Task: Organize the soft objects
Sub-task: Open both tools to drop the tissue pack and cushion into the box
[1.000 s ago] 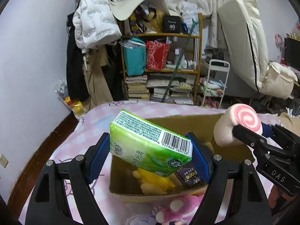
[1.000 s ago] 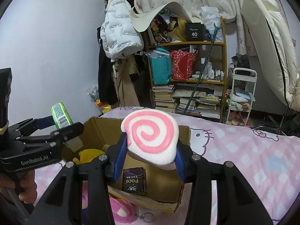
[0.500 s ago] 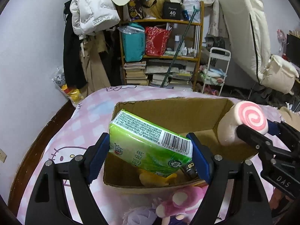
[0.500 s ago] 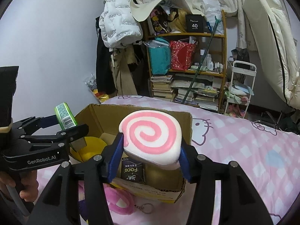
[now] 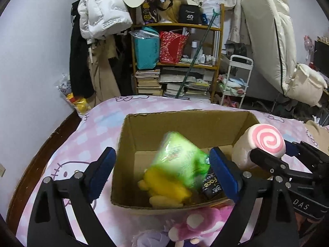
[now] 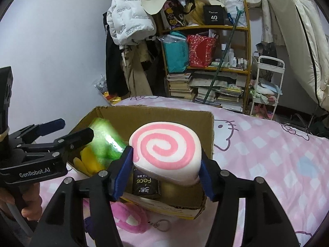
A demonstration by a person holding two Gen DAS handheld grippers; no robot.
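Note:
A brown cardboard box (image 5: pixel 185 119) (image 6: pixel 156 115) stands open on the pink bed. My left gripper (image 5: pixel 162 170) (image 6: pixel 76 129) is open above the box's near side. The green tissue pack (image 5: pixel 181 160) (image 6: pixel 104 142) is blurred and loose between the left fingers, falling into the box. A yellow plush (image 5: pixel 164 189) and a black pack marked Face (image 5: pixel 212 185) (image 6: pixel 145 183) lie inside. My right gripper (image 6: pixel 164 175) (image 5: pixel 267 156) is shut on the pink spiral lollipop plush (image 6: pixel 166 150) (image 5: pixel 261 142), above the box's right edge.
A pink plush (image 5: pixel 197 222) (image 6: pixel 129 218) with a keyring lies on the bed sheet (image 6: pixel 267 154) in front of the box. A cluttered shelf (image 5: pixel 176 61), hung coats and a white trolley (image 5: pixel 236 78) stand beyond the bed. The wall is at the left.
My left gripper has opened and let go of the green tissue pack, which now drops into the box. Both grippers moved up and back slightly. The right still holds the lollipop plush.

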